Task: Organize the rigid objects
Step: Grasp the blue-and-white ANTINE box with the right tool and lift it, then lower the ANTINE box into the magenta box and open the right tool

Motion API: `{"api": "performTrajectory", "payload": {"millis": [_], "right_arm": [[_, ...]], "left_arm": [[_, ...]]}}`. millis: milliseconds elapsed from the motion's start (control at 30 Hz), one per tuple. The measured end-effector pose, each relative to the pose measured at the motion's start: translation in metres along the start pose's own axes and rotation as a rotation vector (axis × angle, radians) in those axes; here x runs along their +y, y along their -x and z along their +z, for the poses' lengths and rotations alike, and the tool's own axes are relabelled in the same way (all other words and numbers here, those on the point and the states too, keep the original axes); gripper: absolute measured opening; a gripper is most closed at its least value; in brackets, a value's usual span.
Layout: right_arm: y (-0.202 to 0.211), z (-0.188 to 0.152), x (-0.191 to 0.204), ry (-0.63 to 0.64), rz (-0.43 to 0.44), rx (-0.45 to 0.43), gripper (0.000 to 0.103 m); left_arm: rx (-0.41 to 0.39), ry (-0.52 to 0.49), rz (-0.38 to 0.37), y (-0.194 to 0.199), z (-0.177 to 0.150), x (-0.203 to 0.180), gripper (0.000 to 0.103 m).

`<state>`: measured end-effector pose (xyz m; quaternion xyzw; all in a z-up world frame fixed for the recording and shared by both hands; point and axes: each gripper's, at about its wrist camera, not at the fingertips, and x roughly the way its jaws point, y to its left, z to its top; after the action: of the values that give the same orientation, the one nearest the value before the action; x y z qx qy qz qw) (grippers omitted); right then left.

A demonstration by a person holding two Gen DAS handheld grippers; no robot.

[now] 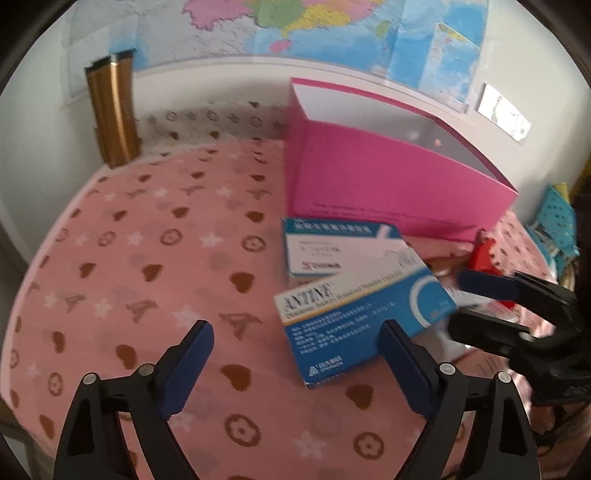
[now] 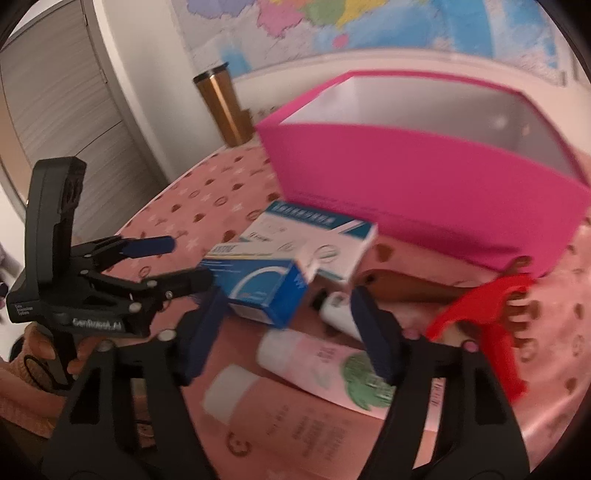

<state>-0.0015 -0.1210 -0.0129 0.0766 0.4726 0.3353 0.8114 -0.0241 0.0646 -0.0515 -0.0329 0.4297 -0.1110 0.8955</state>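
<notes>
A blue and white Antine box [image 1: 360, 314] lies on the pink tablecloth [image 1: 147, 240], leaning on a second blue and white box [image 1: 325, 247]. Both show in the right wrist view, the Antine box [image 2: 266, 288] in front of the other box [image 2: 317, 236]. An open pink box [image 1: 388, 173] stands behind them [image 2: 424, 173]. My left gripper [image 1: 299, 349] is open and empty, its right finger beside the Antine box. My right gripper [image 2: 288, 332] is open and empty above pink tubes [image 2: 314, 365]. A red comb [image 2: 487, 317] lies at the right.
A gold tumbler [image 1: 110, 110] stands at the back left by the wall. A small white tube [image 2: 340, 310] lies behind the pink tubes. A map [image 1: 295, 26] hangs on the wall. The table edge curves round on the left.
</notes>
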Motion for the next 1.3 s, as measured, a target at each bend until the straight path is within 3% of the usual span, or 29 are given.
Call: {"api": "performTrajectory", "payload": {"millis": [333, 667, 967, 1300], "right_arm": [[-0.030, 0.008, 0.009, 0.025, 0.054, 0.082, 0.055], [-0.027, 0.009, 0.005, 0.008, 0.038, 0.092, 0.051], [0.011, 0.036, -0.003, -0.009, 0.009, 0.023, 0.051], [0.047, 0.089, -0.020, 0.002, -0.056, -0.086, 0.051]], "left_arm": [[0.096, 0.032, -0.185, -0.015, -0.009, 0.004, 0.071], [0.089, -0.005, -0.195, -0.005, -0.001, -0.006, 0.067], [0.017, -0.062, -0.236, 0.011, 0.039, -0.023, 0.067], [-0.083, -0.147, -0.255, 0.027, 0.112, -0.048, 0.067]]}}
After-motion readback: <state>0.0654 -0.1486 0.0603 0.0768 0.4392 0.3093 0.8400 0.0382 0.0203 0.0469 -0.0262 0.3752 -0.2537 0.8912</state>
